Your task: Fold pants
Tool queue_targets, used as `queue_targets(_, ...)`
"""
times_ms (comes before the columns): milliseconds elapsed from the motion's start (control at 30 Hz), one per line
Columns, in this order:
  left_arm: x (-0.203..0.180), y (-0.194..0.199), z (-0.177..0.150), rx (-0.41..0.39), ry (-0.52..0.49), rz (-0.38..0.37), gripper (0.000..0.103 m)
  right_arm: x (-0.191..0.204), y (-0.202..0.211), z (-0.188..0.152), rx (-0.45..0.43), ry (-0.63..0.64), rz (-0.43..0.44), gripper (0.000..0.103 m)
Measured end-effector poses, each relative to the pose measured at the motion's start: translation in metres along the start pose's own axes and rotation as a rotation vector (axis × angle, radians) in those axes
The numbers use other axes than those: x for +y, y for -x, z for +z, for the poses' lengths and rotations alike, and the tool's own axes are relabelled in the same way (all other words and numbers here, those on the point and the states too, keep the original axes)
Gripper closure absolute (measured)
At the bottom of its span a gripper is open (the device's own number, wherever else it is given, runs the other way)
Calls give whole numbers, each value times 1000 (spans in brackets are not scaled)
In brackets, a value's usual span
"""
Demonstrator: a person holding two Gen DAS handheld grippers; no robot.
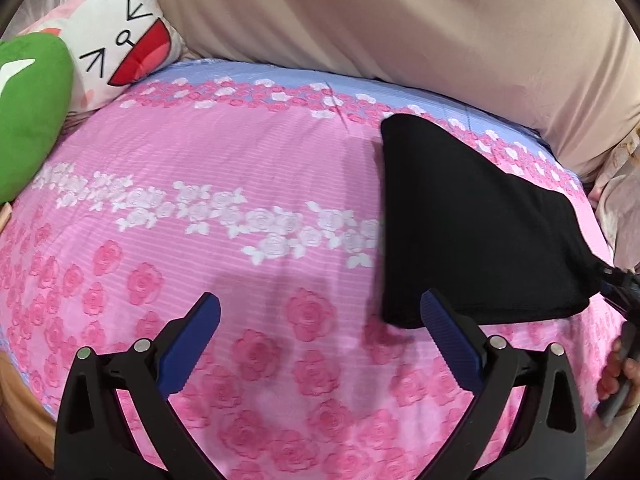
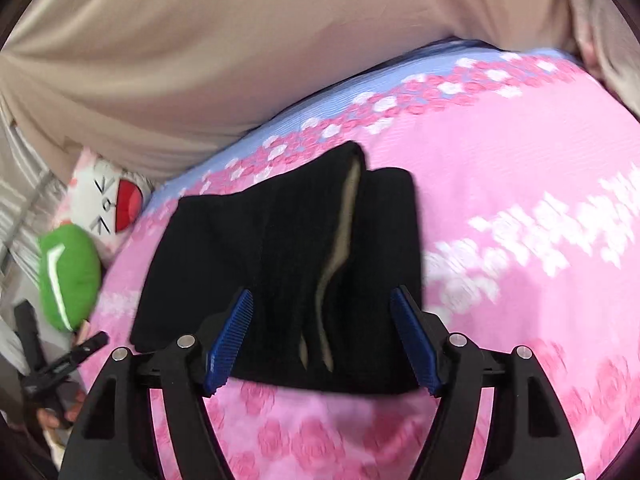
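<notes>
Black pants [image 2: 280, 264] seen folded into compact stack on pink floral bedsheet [image 1: 240, 184]. Right gripper [image 2: 322, 336] spread wide, pads off cloth. Left gripper [image 1: 320, 340] spread, empty. Folding judged nearly finished.

black pants [image 2: 288, 256] lie folded, seemingly compact, on the bedspread [image 2: 520, 168].

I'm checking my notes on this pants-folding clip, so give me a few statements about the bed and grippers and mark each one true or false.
1. The pants are black and lie folded on the bedspread. True.
2. The left gripper is clamped on the pants. False: its jaws are open over bare bedspread.
3. A green cushion sits beside a white face pillow. True.
4. The right gripper is shut. False: its jaws stand apart, the pads off the pants.
</notes>
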State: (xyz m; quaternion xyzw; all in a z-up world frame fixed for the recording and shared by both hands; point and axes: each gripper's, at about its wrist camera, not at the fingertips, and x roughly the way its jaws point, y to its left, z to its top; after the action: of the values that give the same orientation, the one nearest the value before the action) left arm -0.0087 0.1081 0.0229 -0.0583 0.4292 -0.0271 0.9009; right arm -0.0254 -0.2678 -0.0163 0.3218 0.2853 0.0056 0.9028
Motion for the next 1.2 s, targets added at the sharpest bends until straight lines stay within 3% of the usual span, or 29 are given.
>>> queue_targets(33, -7, 1, 1, -1, -7, -15, 5, 5, -9, 3, 12, 26, -12, 33)
queue_targets(100, -20, 2, 4, -5, -30, -20, 5, 16, -25, 7, 25, 87, -77, 81)
queue_targets(167, -31, 3, 7, -10, -51, -25, 5, 22, -19, 10, 10, 106, -52, 85)
queue_targets(233, -34, -5, 12, 5, -39, -58, 5, 22, -10, 8, -20, 123, -75, 80)
queue_targets(300, -34, -22, 19, 47, -1, -94, 5, 12, -7, 0, -28, 106, -199, 34)
queue_targets(333, -33, -34, 23, 72, 30, -115, 5, 3, -1, -8, -40, 82, -239, 29)
queue_targets(400, -33, -55, 28, 112, 70, -150, 5, -12, 8, -18, -45, 4, -174, 26)
queue_targets(500, -40, -87, 26, 182, 111, -233, 5, -32, -1, -26, 13, -120, -76, 18)
queue_targets(533, -46, -88, 25, 154, 90, -211, 9, -36, -7, -27, 25, -151, -50, 14)
queue_targets(567, -53, -87, 25, 140, 57, -211, 19, -35, -8, -26, -6, -144, -31, 11)
queue_targets(600, -58, -86, 25, 153, 42, -256, 41, -29, -12, -24, 6, -125, -53, 21)
queue_targets(633, -58, -81, 27, 147, 51, -253, 56, -22, -16, -22, 19, -102, -25, 40)
queue_targets(700, -60, -63, 31, 128, 30, -250, 77, -12, -10, -16, 20, -93, -3, 63)
queue_targets(767, -60, -28, 32, 86, 6, -256, 84, 1, 17, -10, -21, -63, 58, 72)
queue_targets(867, -48, 13, 15, 101, -40, -283, 84, 19, 63, -23, -38, 23, 89, 76)
queue_targets(933, -40, 20, -11, 153, -75, -256, 73, 20, 71, -44, -6, 43, 62, 68)
queue_targets(967, -36, 15, -23, 180, -81, -213, 70, 17, 66, -59, 18, 62, -24, 58)
queue_targets(1000, -32, 8, -35, 198, -90, -144, 59, 12, 62, -71, 29, 79, -120, 50)
queue_targets(1033, -26, 3, -47, 188, -89, -72, 41, 3, 57, -82, 41, 76, -228, 50)
queue_targets(1067, -19, 5, -52, 163, -64, -48, 33, -4, 58, -87, 39, 43, -240, 48)
queue_targets(1100, -12, 13, -54, 132, -26, -39, 28, -9, 64, -87, 21, -6, -197, 48)
queue_targets(1133, -10, 23, -51, 97, -20, -30, 29, -9, 72, -83, -4, -37, -147, 48)
queue_targets(1200, -18, 46, -42, -12, -55, 23, 22, 8, 84, -62, -60, 5, -87, 42)
